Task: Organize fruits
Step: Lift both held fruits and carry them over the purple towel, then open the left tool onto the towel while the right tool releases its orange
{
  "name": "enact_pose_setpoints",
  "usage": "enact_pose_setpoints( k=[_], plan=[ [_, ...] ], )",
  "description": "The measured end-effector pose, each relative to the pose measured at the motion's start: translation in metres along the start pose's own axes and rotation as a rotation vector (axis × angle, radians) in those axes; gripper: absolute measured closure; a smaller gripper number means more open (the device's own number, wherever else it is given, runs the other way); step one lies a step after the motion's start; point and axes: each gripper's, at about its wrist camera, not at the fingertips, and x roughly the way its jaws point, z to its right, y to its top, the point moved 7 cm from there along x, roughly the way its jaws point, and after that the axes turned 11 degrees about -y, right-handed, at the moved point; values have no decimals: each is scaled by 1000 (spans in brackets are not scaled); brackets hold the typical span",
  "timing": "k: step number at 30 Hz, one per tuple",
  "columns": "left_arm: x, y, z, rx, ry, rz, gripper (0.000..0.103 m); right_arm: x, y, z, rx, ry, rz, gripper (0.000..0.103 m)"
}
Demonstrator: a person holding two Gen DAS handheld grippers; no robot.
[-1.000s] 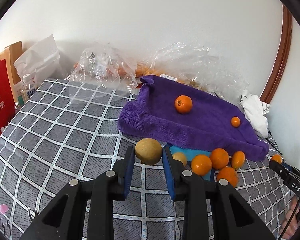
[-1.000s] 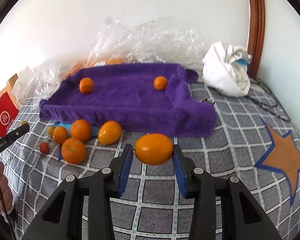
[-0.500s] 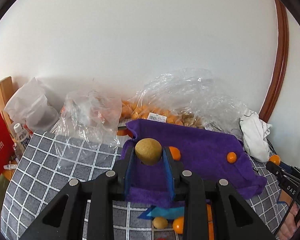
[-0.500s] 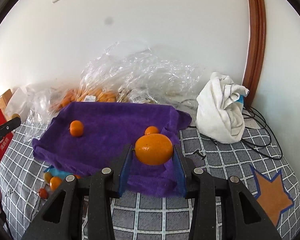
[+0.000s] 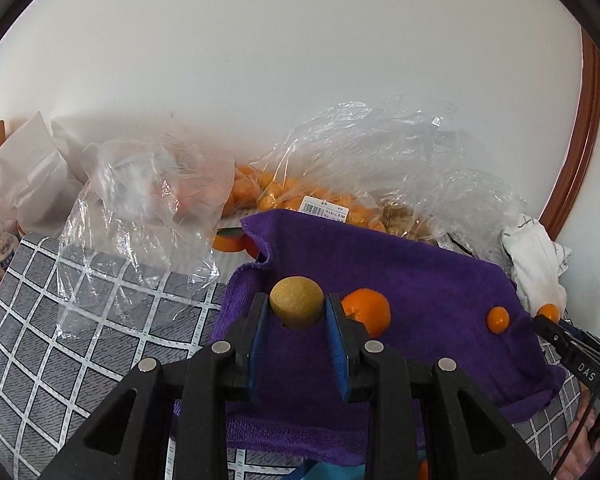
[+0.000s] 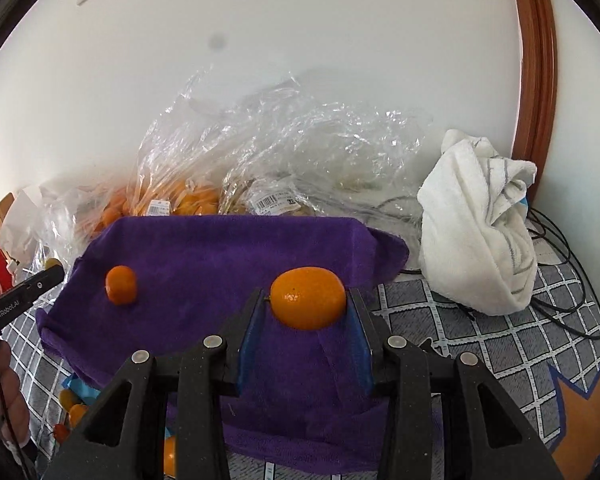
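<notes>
My left gripper (image 5: pixel 297 312) is shut on a round tan-brown fruit (image 5: pixel 296 307) and hangs over the left part of a purple towel (image 5: pixel 412 276). On that towel lie an orange (image 5: pixel 367 312) just right of the gripper and a small orange fruit (image 5: pixel 498 319) further right. My right gripper (image 6: pixel 307 307) is shut on an oval orange (image 6: pixel 308 297) above the same purple towel (image 6: pixel 220 256). An orange (image 6: pixel 121 285) rests on the towel's left side in the right wrist view. Each gripper's tip shows at the edge of the other's view.
Clear plastic bags (image 5: pixel 332 184) holding more orange fruit line the wall behind the towel. A crumpled white cloth (image 6: pixel 476 232) and black cables (image 6: pixel 560 292) lie to the right. Loose small fruits (image 6: pixel 70 400) sit on the checked grey cover (image 5: pixel 60 320) before the towel's near edge.
Both grippers have carried their fruits forward from above the checked cover to above the purple towel. The loose fruits by the near edge have dropped out of the left view.
</notes>
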Motion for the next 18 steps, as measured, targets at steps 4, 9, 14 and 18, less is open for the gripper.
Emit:
enact_pose_setpoints(
  k=[4,9,14,18],
  plan=[
    [5,-4,4,20,-6,-19,76,19,-12,-4,-26,-9,-47,63],
    [18,-10,5,34,1,-65,76,30,-22,-12,-51,-9,-67,63],
    [31,-18,4,37,11,-114,76,35,-30,-22,-89,-20,-85,63],
    [35,-21,6,43,5,-137,76,37,-32,-26,-96,-11,-97,63]
  ],
)
